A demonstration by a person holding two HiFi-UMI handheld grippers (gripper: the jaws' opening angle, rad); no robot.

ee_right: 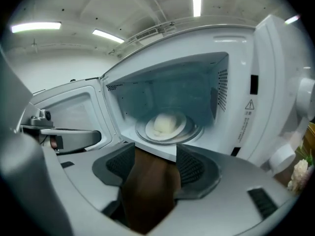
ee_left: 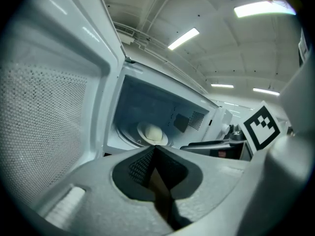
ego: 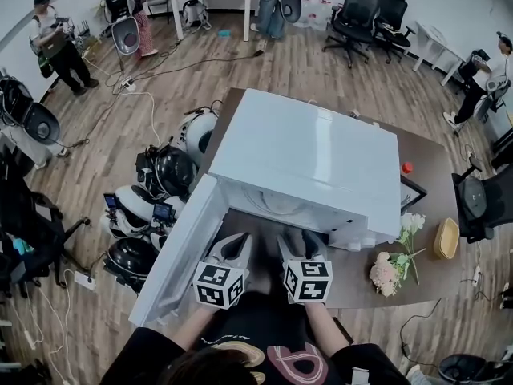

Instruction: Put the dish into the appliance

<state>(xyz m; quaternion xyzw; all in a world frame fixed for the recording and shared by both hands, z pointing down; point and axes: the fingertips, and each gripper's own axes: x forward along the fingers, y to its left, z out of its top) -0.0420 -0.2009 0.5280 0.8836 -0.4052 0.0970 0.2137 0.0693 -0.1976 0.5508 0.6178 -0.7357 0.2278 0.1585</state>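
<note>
A white microwave (ego: 313, 155) stands on a brown table (ego: 437, 191), its door (ego: 180, 247) swung open to the left. Inside, on the turntable, sits a white dish (ee_right: 166, 125) carrying a pale round lump of food; the same dish (ee_left: 153, 132) shows in the left gripper view. Both grippers hover side by side just in front of the opening. My left gripper (ee_left: 153, 154) is shut, its pads meeting with nothing held. My right gripper (ee_right: 155, 163) is open and empty, with only brown tabletop showing between its pads. In the head view, left gripper (ego: 232, 249) and right gripper (ego: 300, 245) point at the cavity.
On the table right of the microwave lie a bunch of pale flowers (ego: 394, 267), a wooden bowl (ego: 446, 239) and a small red object (ego: 407, 168). Helmets and gear (ego: 156, 191) crowd the floor to the left. Office chairs (ego: 365, 10) and people stand farther back.
</note>
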